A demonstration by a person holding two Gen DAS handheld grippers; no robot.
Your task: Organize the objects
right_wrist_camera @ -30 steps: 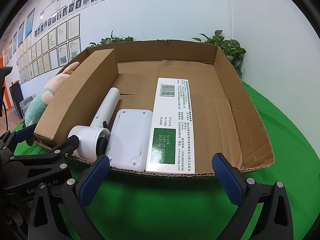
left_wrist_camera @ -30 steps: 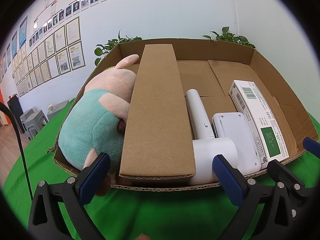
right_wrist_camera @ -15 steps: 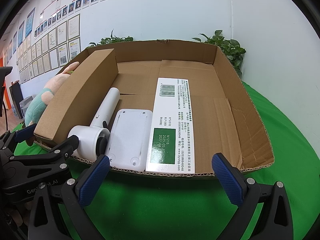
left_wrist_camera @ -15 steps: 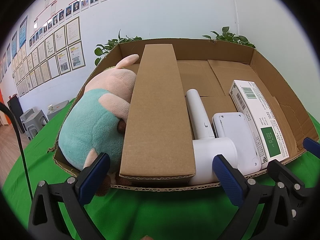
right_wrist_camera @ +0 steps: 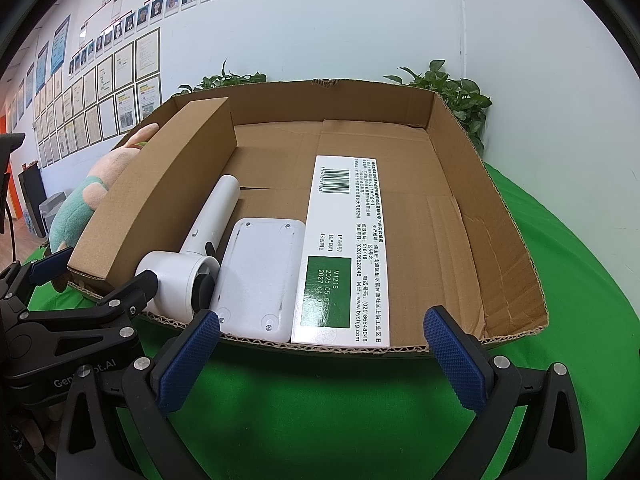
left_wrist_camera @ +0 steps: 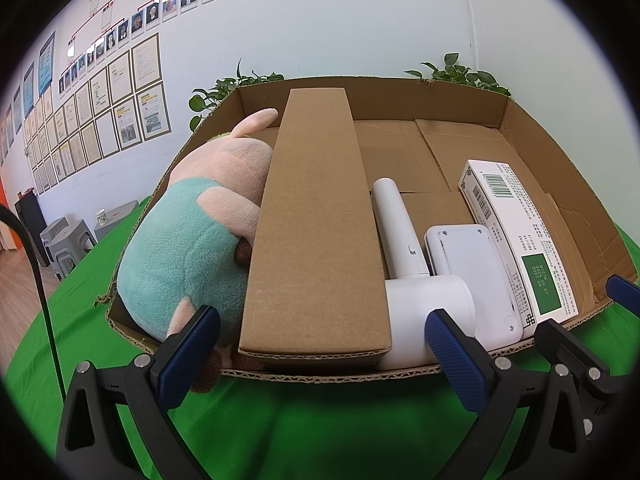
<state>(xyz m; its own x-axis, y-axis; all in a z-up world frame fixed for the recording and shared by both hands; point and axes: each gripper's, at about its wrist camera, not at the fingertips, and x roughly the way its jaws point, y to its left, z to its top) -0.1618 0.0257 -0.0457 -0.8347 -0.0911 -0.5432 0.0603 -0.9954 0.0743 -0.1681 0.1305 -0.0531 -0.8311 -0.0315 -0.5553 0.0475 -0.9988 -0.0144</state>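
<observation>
1. While both tools hover over the green cloth (right_wrist_camera: 560,280) just outside the cardboard tray (right_wrist_camera: 460,152), the left gripper (left_wrist_camera: 322,356) is spread wide and empty.
2. The right gripper (right_wrist_camera: 320,354) is likewise released, grasping nothing.
3. Inside the tray, a plush toy (left_wrist_camera: 184,248) fills its left end.
4. A long brown carton (left_wrist_camera: 316,220) lies beside the plush.
5. Right of the carton lie a white hair dryer (right_wrist_camera: 192,264), a white flat device (right_wrist_camera: 260,276) and a white-green printed box (right_wrist_camera: 344,248).

Green cloth (right_wrist_camera: 580,280) underneath — framed papers (left_wrist_camera: 100,120) on wall, leafy plants (right_wrist_camera: 460,96) behind.
</observation>
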